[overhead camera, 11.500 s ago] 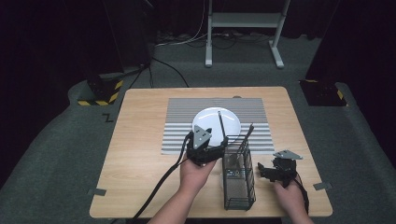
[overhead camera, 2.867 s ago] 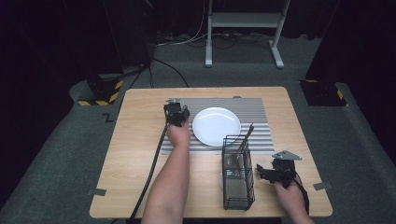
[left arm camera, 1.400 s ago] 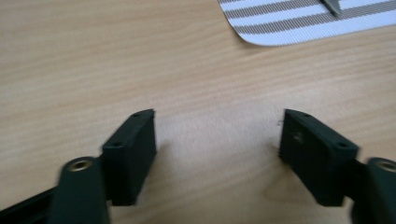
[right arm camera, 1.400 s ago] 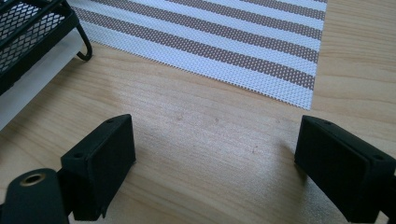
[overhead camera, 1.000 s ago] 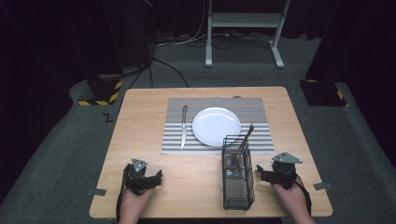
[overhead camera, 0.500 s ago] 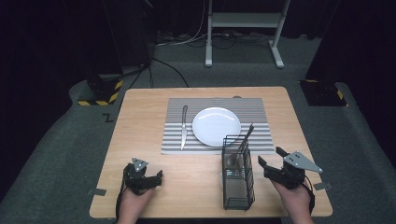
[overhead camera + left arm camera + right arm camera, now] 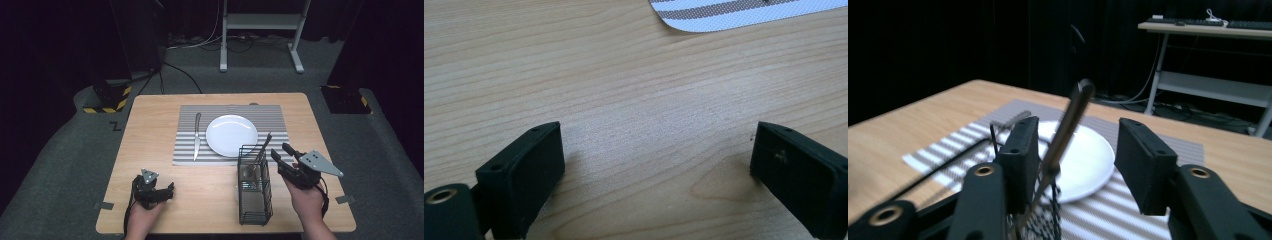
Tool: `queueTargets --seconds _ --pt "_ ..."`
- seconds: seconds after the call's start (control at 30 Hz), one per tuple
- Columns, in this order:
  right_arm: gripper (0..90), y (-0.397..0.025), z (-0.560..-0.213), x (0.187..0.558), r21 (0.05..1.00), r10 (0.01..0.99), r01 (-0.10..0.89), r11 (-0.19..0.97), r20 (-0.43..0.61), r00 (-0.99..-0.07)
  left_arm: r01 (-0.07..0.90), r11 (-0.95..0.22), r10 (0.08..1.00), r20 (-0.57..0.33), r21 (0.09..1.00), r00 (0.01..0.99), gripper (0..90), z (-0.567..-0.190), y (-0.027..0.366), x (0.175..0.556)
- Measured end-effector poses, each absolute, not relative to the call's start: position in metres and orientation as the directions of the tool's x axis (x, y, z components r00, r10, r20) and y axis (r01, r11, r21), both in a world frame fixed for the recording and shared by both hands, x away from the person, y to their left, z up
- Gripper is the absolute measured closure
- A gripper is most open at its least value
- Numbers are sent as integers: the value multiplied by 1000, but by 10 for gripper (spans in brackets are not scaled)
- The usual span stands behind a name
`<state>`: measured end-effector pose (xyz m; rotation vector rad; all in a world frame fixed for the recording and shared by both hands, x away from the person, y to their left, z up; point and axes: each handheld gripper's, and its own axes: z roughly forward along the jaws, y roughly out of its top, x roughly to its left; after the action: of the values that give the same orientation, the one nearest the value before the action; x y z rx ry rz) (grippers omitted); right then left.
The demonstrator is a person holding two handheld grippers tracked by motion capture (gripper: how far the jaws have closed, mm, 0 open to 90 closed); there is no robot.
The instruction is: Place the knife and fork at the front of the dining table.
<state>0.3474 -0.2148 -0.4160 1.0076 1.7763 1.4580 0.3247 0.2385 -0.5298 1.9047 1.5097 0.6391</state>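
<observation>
A place setting is being laid, and it is judged to be about halfway done. The plate (image 7: 231, 135) is set on the mat (image 7: 275, 112), and a knife (image 7: 196, 135) lies on the mat just beside the plate, well ahead of the left gripper (image 7: 160, 192). One utensil (image 7: 261, 149) is left in the wire caddy (image 7: 254, 187); its dark handle leans out of the top, and whether it is a fork or a spoon cannot be told. It is probably meant to be placed on the mat too. The right gripper (image 7: 285, 155) is held raised beside the caddy and is pointed forward, toward the plate. In the right gripper view its jaws are spread open and nothing is gripped; the handle (image 7: 1068, 125) stands between them, close to the near jaw, but contact cannot be confirmed. The left gripper is rested low at the near edge of the table (image 7: 150, 125), with its jaws wide apart and only bare wood between them.
</observation>
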Motion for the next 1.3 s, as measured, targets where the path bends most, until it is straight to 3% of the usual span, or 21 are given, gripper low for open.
queueTargets --seconds 0.53,0.93,1.3 --pt "802 -194 -420 378 975 861 222 11 103 -498 674 -158 972 -5 721 234 70 -530 239 325" --pt "878 -190 -411 366 982 821 188 -15 119 -559 673 -161 972 -3 722 236 70 -530 239 325" --pt "882 -181 -396 357 991 805 135 9 73 -589 673 -161 972 -3 722 237 70 -530 239 325"
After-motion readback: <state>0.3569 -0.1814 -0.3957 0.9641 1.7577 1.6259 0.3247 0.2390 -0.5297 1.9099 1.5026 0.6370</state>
